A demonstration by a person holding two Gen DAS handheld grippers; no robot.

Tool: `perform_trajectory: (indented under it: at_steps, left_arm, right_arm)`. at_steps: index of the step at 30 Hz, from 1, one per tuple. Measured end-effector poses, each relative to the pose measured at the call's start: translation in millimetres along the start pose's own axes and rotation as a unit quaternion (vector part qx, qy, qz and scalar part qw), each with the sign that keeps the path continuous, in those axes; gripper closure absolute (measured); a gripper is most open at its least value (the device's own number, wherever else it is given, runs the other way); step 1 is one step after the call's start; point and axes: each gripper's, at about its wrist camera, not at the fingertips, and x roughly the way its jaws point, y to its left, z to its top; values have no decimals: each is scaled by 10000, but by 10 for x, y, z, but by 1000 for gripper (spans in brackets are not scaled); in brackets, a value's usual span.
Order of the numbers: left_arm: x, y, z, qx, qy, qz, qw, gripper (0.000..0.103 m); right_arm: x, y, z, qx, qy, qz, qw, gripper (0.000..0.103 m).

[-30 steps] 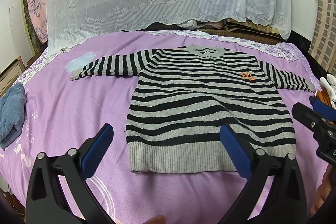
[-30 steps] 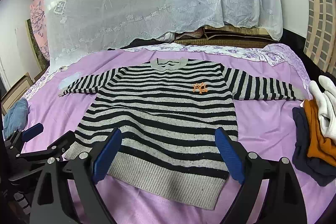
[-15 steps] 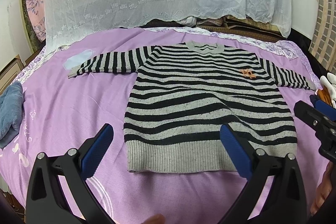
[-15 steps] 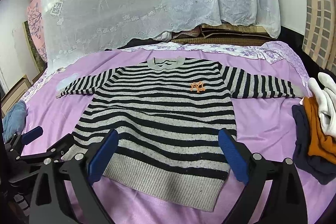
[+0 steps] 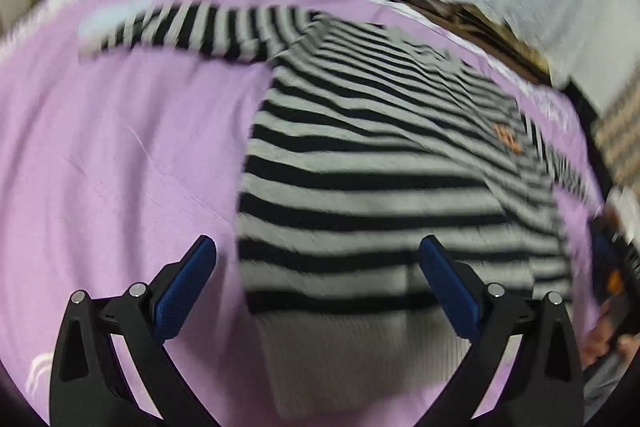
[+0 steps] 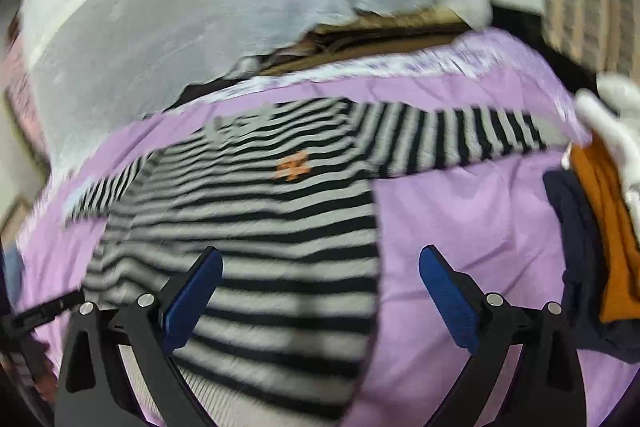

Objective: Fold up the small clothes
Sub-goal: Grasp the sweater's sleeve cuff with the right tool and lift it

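Striped sweater (image 5: 360, 187) lay flat, front up, sleeves out, on purple bed cover (image 5: 120, 167). Left claw (image 5: 318, 283) hung spread wide over sweater's lower left edge, one pad above cover, other above stripes, gripping nothing. Right claw (image 6: 320, 291), jaws just widened and spread, nothing between them, straddled sweater's lower right edge. Pile of navy, orange, white clothes (image 6: 600, 227) sat right of sweater. White lace drape (image 6: 200, 7) hung behind bed. Both views blurred.
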Motion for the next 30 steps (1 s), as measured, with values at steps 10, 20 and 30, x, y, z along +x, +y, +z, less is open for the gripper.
perform_trajectory:
  at_steps: [10,20,30]
  left_arm:
    - [26,44,653,-815,-221,-164,9963,4]
    - [693,-1588,559,1358,318,-543,9887,4]
    - [552,-975,-105,2048,-223,-45,9785,4]
  right_arm:
    - [568,-1260,496,2428,32,-156,9699,9]
    - [1053,-1835,771,3182,-113,-821,9444,18]
    - [1221,-1948,843,2733,-467,-1341,9514,73]
